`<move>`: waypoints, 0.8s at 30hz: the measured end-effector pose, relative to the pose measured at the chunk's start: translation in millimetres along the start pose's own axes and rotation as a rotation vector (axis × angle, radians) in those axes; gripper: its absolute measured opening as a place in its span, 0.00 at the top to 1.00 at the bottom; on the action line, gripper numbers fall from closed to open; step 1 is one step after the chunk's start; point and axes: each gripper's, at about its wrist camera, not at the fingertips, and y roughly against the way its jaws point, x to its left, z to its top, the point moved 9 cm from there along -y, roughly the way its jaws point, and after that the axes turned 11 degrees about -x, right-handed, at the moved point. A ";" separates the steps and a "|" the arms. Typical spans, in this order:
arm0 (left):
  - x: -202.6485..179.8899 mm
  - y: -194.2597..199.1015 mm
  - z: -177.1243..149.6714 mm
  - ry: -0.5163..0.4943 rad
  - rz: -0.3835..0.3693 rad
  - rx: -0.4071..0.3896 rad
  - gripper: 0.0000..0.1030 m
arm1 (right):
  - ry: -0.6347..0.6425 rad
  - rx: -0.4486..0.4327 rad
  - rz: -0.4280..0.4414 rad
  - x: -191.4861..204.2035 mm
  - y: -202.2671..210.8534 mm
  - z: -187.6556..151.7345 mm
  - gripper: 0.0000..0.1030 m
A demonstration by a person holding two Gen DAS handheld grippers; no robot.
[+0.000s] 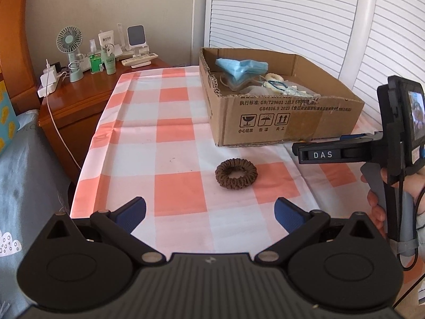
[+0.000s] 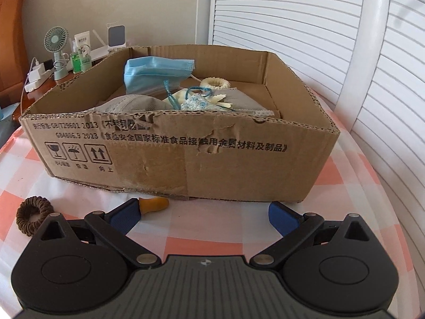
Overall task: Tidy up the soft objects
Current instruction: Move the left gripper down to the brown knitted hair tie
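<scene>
A brown scrunchie (image 1: pixel 236 173) lies at twelve o'clock ahead of the left gripper (image 1: pixel 209 214), whose jaws are spread and empty; the right gripper (image 2: pixel 204 216), likewise released, faces the cardboard box (image 2: pixel 186 156).

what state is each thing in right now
left gripper: open, empty
right gripper: open, empty
brown hair tie: flat on the cloth, outside the box
cardboard box: open top, upright
blue face mask: folded, in the box
cream hair tie: in the box
</scene>
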 end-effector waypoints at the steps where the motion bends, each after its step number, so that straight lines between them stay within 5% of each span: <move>1: -0.2 -0.8 0.0 -0.001 -0.001 0.001 0.01 | -0.007 0.002 -0.013 -2.5 -0.4 0.2 0.00; 11: -2.8 -9.2 -1.3 -0.003 -0.003 0.016 0.01 | -0.037 0.021 -0.072 -24.4 3.2 -2.8 0.00; 21: -8.6 -31.3 8.4 -0.021 0.008 0.005 0.04 | 0.026 0.039 0.055 -17.9 16.6 -11.3 0.00; 24: -12.8 -40.0 7.9 -0.023 0.012 0.019 0.15 | 0.031 0.033 0.065 -17.6 17.6 -11.8 0.00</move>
